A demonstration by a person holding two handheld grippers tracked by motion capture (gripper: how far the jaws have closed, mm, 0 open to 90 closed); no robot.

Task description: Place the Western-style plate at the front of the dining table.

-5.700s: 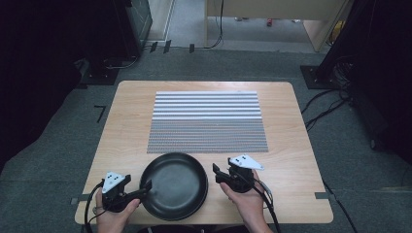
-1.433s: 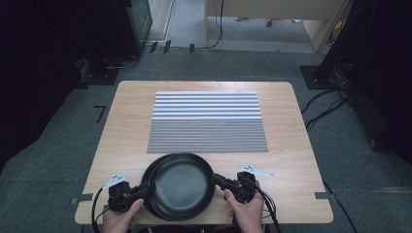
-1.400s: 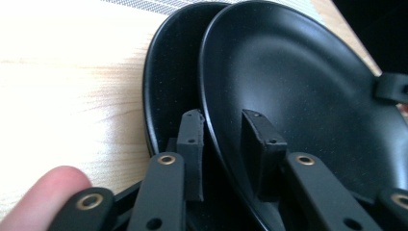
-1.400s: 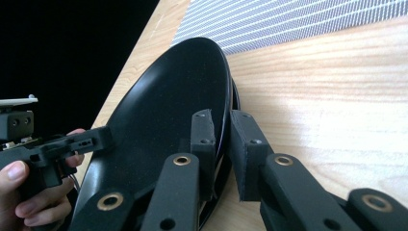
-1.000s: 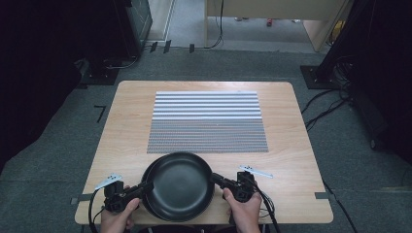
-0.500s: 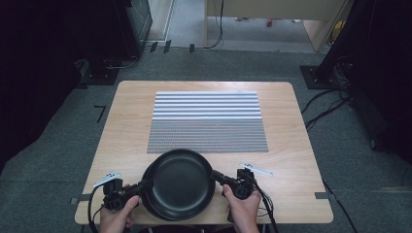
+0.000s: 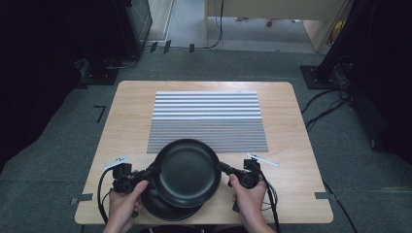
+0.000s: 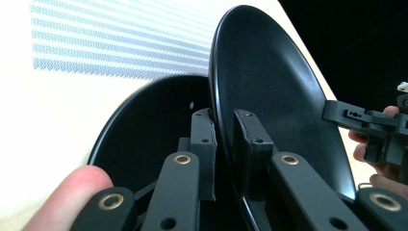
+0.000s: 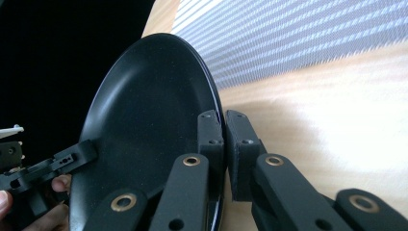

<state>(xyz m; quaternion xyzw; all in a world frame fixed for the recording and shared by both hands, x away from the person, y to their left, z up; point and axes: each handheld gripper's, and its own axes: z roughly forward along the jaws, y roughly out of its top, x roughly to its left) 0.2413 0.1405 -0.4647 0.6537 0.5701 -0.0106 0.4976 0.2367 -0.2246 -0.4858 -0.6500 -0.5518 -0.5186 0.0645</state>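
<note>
Two black plates are at the near edge of the table. The upper plate [image 7: 187, 171] hangs lifted and tilted above the lower plate [image 7: 167, 209], which lies on the wood. My left gripper [image 7: 147, 174] is shut on the upper plate's left rim, and my right gripper [image 7: 224, 169] is shut on its right rim. In the left gripper view the pads [image 8: 204, 144] pinch the upper plate [image 8: 274, 91], with the lower plate [image 8: 144, 125] behind. In the right gripper view the pads [image 9: 238, 139] clamp the plate [image 9: 144, 115] at its edge.
A grey-and-white striped placemat [image 7: 206, 119] lies flat in the middle of the wooden table [image 7: 301, 160], just beyond the plates. Cables trail from both grippers off the near edge. Dark stands and floor cables surround the table.
The upper plate has risen off the lower one and shifted toward the placemat with both grippers. The lower plate now shows beneath it at the near edge.
</note>
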